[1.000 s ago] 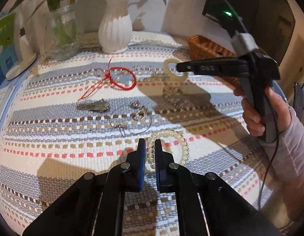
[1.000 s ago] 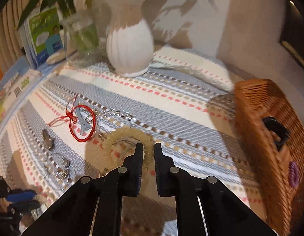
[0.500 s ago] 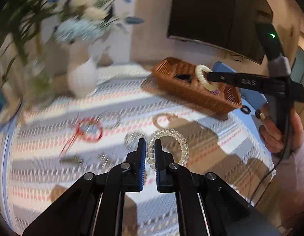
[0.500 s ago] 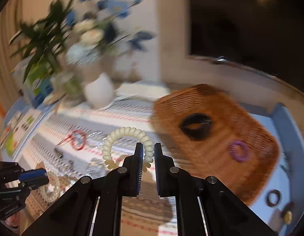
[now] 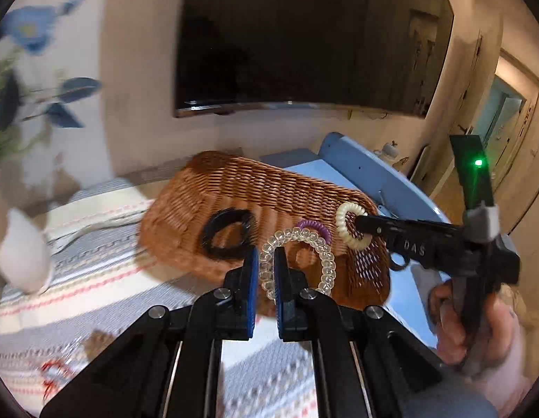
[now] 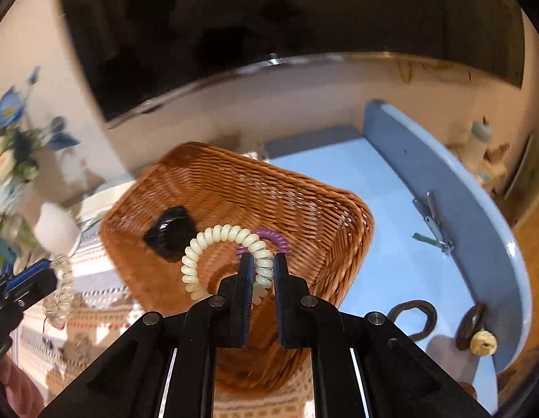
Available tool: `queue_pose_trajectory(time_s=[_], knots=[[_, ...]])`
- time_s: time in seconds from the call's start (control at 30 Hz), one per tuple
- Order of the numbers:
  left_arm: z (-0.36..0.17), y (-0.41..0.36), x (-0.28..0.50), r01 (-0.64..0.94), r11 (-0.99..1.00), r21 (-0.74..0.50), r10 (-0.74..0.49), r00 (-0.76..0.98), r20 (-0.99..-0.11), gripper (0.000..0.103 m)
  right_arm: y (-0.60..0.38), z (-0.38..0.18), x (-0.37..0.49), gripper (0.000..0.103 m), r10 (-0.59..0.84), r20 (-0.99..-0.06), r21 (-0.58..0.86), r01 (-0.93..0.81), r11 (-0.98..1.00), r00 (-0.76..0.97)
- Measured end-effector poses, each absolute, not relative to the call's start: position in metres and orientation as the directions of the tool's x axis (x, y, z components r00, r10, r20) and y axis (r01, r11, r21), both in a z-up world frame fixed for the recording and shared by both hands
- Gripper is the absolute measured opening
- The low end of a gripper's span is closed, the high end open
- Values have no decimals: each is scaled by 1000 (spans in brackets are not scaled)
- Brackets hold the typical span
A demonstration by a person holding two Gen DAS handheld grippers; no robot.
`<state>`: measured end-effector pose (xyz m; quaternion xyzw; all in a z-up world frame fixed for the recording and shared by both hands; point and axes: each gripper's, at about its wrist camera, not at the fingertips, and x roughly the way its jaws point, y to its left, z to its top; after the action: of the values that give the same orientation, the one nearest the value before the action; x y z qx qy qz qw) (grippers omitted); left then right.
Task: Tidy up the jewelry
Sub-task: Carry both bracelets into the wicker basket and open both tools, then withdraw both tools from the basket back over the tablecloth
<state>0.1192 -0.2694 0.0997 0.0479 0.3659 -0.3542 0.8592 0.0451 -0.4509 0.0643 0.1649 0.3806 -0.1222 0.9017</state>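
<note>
My left gripper (image 5: 266,258) is shut on a clear spiral coil band (image 5: 326,254), held in the air over the near edge of the wicker basket (image 5: 234,188). My right gripper (image 6: 262,261) is shut on a cream spiral coil band (image 6: 206,244), above the basket's (image 6: 304,191) inside. A black hair tie (image 5: 227,233) and a purple coil band (image 6: 273,235) lie in the basket. The left wrist view also shows the right gripper (image 5: 359,222) with the cream band (image 5: 343,231), in a person's hand.
The basket stands on a striped mat (image 5: 95,278) beside a white vase (image 5: 22,254) with blue flowers. A red cord (image 5: 53,372) lies on the mat. On the blue table (image 6: 391,244), right of the basket, lie a dark ring (image 6: 414,317) and small beads (image 6: 478,331).
Both grippers rose off the mat, each with its coil band, and swung right until they hang over the basket. The views rolled as they went.
</note>
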Motion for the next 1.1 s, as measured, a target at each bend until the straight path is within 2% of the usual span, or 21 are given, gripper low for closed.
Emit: queue_pose_trajectory(time_s=[0.17,0.37,0.47,0.83,1.1], knots=[[66,-313,143,648,745,-159,-537,440,-720,7,-463,43,63,11,-95,-762,208,381,901,641],[51,-327,142,657,745,-115,-504,441,-742,9,-462,30,69,12,-51,-791,224,366,903,610],[52,-322,139,657,743,-125,-503,425,-752,39,-462,30,65,13,-16,-794,255,357,899,608],[95,-243,81,623,771,-131,-529,512,-677,48,-414,65,31,24,-60,-753,180,293,939,656],[113,-140,19,538,830,-147,-507,618,-600,73,-320,89,1,30,10,-702,134,118,984,712]])
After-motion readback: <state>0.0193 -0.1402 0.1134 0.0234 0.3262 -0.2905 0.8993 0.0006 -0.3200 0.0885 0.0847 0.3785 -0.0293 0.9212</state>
